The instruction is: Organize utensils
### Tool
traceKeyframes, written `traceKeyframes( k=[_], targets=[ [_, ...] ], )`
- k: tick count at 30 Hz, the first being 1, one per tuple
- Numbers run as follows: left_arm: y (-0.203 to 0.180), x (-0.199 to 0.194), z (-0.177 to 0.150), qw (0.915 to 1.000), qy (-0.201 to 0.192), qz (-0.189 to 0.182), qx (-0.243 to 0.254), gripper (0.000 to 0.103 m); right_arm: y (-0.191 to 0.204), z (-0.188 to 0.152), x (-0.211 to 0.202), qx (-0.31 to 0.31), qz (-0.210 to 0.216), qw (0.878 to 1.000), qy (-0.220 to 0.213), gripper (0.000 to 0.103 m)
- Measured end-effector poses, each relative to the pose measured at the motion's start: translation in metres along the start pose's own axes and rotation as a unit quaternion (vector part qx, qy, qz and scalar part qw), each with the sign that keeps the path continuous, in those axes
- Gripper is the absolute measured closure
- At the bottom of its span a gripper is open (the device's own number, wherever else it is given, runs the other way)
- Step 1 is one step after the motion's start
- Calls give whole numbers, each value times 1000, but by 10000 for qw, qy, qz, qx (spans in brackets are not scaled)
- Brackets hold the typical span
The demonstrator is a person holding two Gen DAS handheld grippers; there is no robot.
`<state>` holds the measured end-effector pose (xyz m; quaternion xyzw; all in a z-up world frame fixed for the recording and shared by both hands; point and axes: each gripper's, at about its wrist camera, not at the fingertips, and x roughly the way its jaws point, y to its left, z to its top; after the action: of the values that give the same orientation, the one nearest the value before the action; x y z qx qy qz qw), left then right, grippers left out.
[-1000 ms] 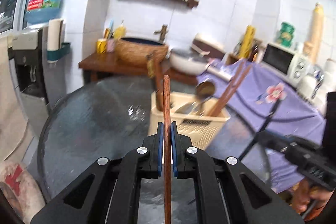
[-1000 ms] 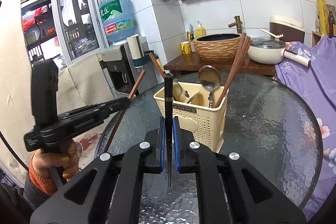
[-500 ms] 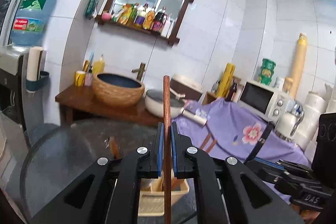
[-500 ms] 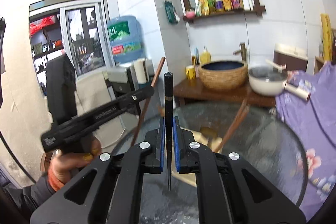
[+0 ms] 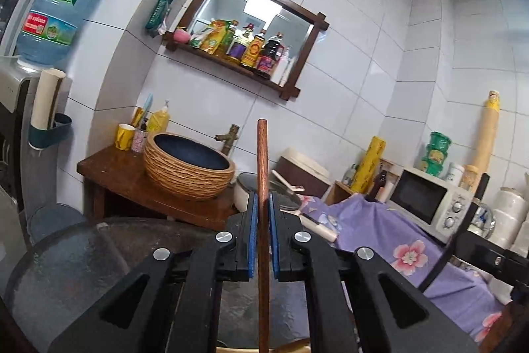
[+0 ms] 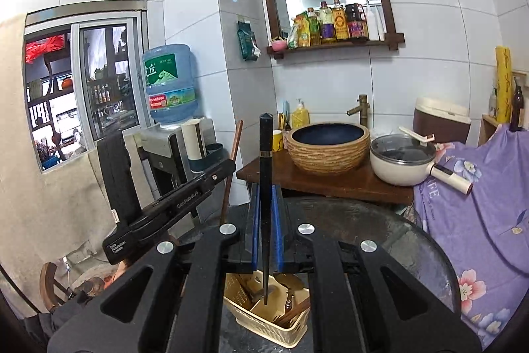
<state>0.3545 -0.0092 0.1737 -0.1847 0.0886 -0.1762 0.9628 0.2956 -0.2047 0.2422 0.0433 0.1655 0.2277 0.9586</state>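
Chopsticks sit in both my tongs; the left gripper [image 5: 262, 232] is clenched on a brown wooden chopstick [image 5: 262, 161] standing upright between its blue pads, and the right gripper [image 6: 265, 229] is clenched on a black chopstick [image 6: 265, 154] held the same way. Below the right one, near me on the glass table [image 6: 396, 230], sits the cream utensil basket [image 6: 264, 326] with its compartments and a few utensils already in it; the black stick's lower tip hangs over one of them. From the left view only a sliver of the basket's rim shows at the bottom edge.

To do this well, I judge I should bring each stick down tip first into the compartment that holds the other chopsticks, keep it vertical so it clears the dividers, and loosen my grip only once the tip rests on the bottom; one hand at a time, so the tools do not collide.

Writing: the water jug [image 6: 168, 85] carries a green label with Chinese characters; the purple cloth [image 6: 479, 204] reads "IFE"; print on the left tool is too small to read.
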Motion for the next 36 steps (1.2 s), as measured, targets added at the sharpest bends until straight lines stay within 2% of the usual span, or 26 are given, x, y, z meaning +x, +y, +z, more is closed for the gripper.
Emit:
traceKeyframes(
  k=[3,9,17,22,26,29,33,34,35,36],
  targets=[
    [6,4,-12,9996,-174,197,49,96,-1,-11,9,-45,-27,10000,28,95],
    [1,14,-20,9989,-277,282,239,96,7,-29,20,-240,-55,9996,101,95],
    [-1,7,-36,9957,-575,541,482,96,24,-53,28,-572,-107,9982,160,95],
    [-2,-2,-50,9943,-630,587,628,96,22,-68,34,-502,-123,9982,296,95],
    [1,-7,-62,9954,-520,554,587,96,13,-80,41,-293,-149,9985,435,95],
    [-8,-17,-69,9922,-563,608,930,96,7,-88,49,-142,-195,9982,547,95],
    [-15,-18,-67,9909,-257,649,1153,96,-1,-96,63,110,-188,9970,741,94],
    [-15,-19,-68,9911,-217,599,1172,94,-4,-99,65,173,-240,9967,755,92],
    [-16,-21,-69,9908,-161,568,1215,86,-5,-101,66,199,-267,9964,777,88],
    [-17,-23,-70,9902,-112,570,1267,79,-6,-103,66,216,-278,9963,785,72]
  ],
)
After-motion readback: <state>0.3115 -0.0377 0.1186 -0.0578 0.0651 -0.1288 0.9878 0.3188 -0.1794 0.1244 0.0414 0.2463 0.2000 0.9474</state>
